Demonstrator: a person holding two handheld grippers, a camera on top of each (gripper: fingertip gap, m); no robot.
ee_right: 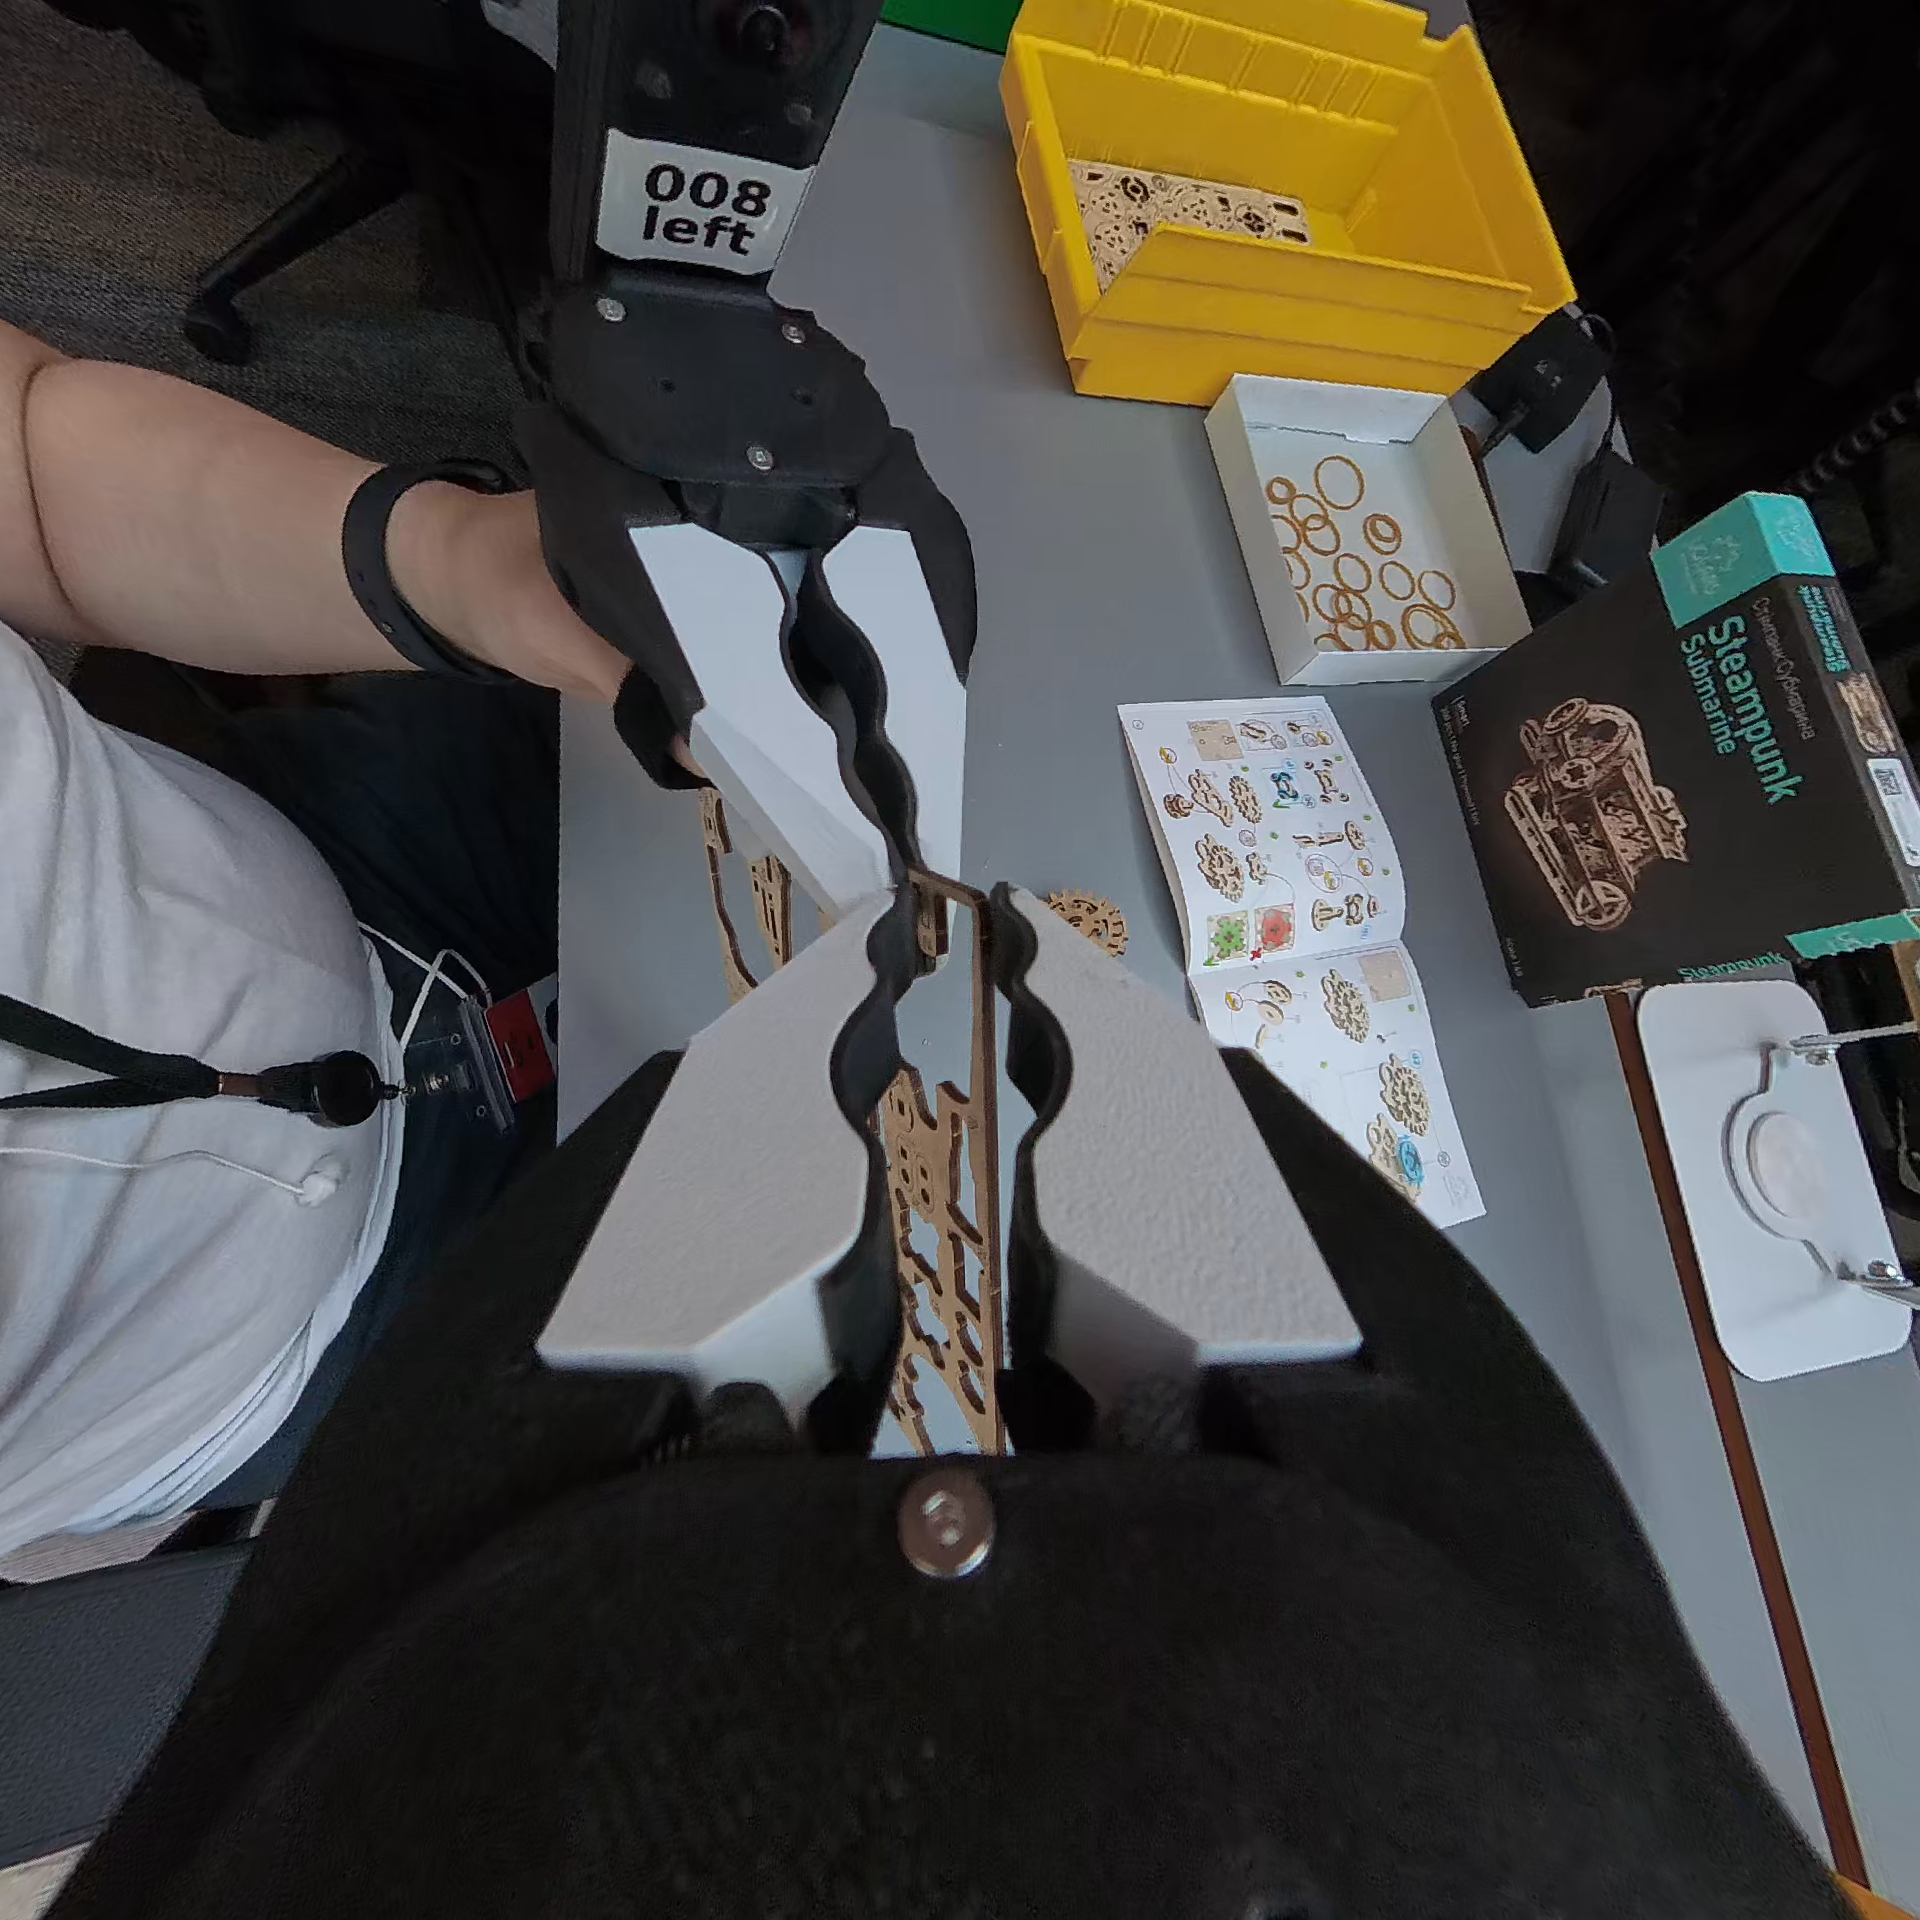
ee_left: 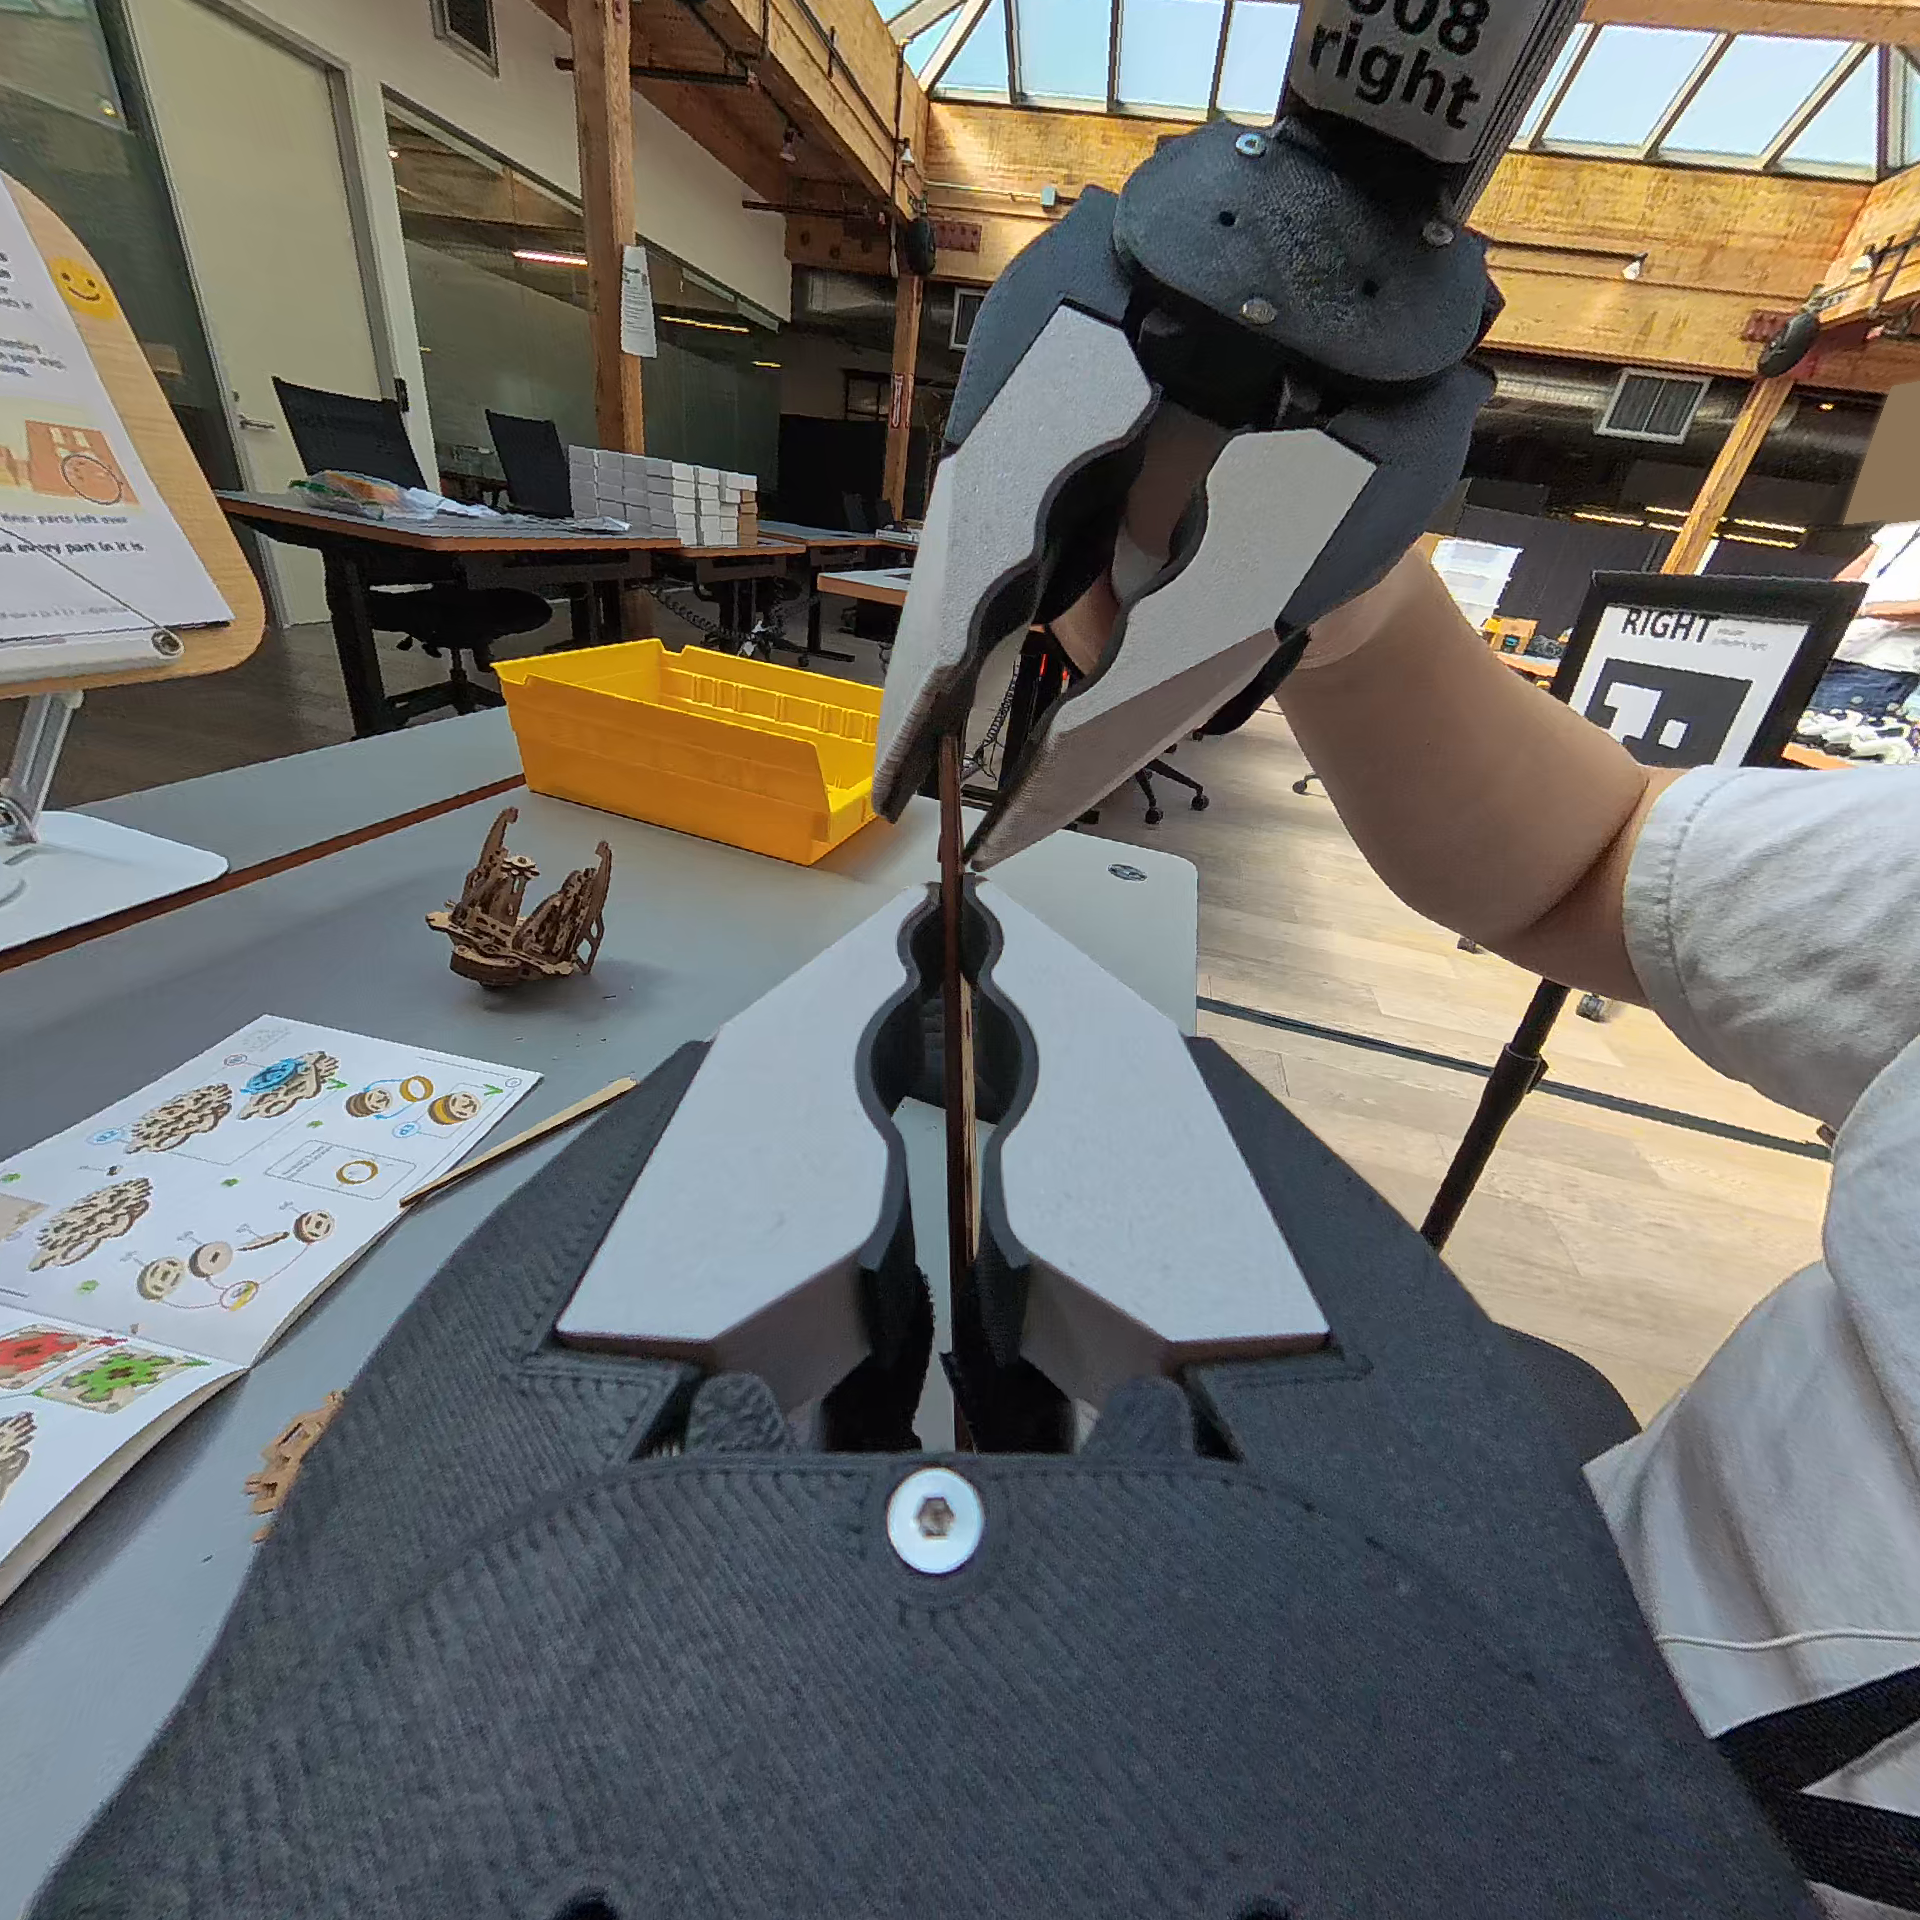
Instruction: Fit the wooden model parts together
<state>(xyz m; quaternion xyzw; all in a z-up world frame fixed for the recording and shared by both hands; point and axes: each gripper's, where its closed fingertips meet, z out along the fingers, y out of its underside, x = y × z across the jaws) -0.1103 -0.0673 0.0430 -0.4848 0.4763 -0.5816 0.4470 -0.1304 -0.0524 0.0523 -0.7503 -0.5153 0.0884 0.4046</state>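
A thin laser-cut wooden sheet [ee_left: 955, 1039] with cut-out parts is held in the air between both grippers. My left gripper [ee_left: 951, 888] is shut on it; the sheet runs edge-on between its fingers. In the right wrist view the left gripper [ee_right: 909, 873] pinches the sheet's [ee_right: 987, 1143] top corner. My right gripper [ee_right: 948, 899] is narrowly open around the sheet, which lies against its right finger with a gap at the left one. It also shows from above in the left wrist view [ee_left: 935, 831]. A part-built wooden model [ee_left: 520, 914] stands on the grey table.
An open instruction booklet [ee_right: 1288, 935] lies beside a wooden gear [ee_right: 1091, 920]. Behind are a yellow bin [ee_right: 1278, 187] holding wooden sheets, a white box of rings [ee_right: 1361, 540] and a black kit box [ee_right: 1662, 790]. Another wooden sheet [ee_right: 743, 914] lies below the grippers. A thin stick [ee_left: 520, 1143] lies by the booklet.
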